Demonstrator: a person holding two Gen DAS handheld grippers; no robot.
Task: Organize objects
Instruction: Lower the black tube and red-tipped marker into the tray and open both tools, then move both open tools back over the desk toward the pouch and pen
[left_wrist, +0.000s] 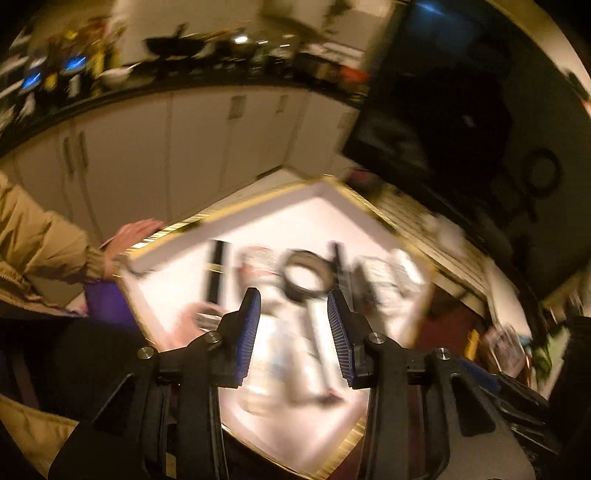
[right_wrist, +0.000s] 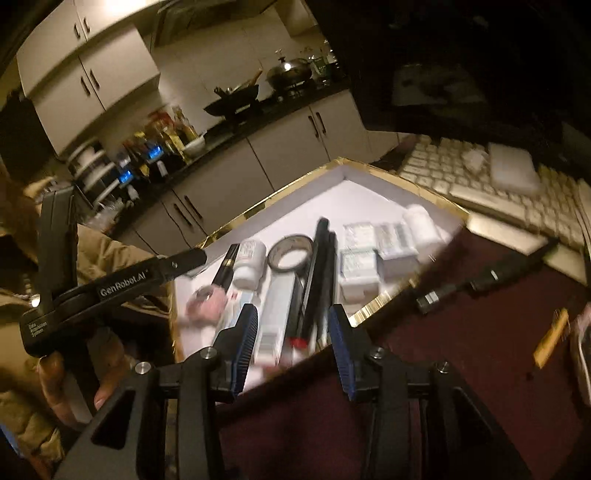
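Both tools, left (left_wrist: 293, 334) & right (right_wrist: 291, 345), hang released, nothing gripped, over the gold-edged white tray (right_wrist: 373, 308) w/ tape roll (right_wrist: 290, 254), pens, bottles. Steady first; view's blurred; pick one stray item.

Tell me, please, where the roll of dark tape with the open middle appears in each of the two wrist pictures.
Left wrist view: the tape roll lies in the middle of the picture, inside the white tray, just above the claw tips; it is blurred.
Right wrist view: the tape roll lies a little above the centre, between a white bottle and a long black pen.
Shared landmark: the gold-edged far corner of the tray.
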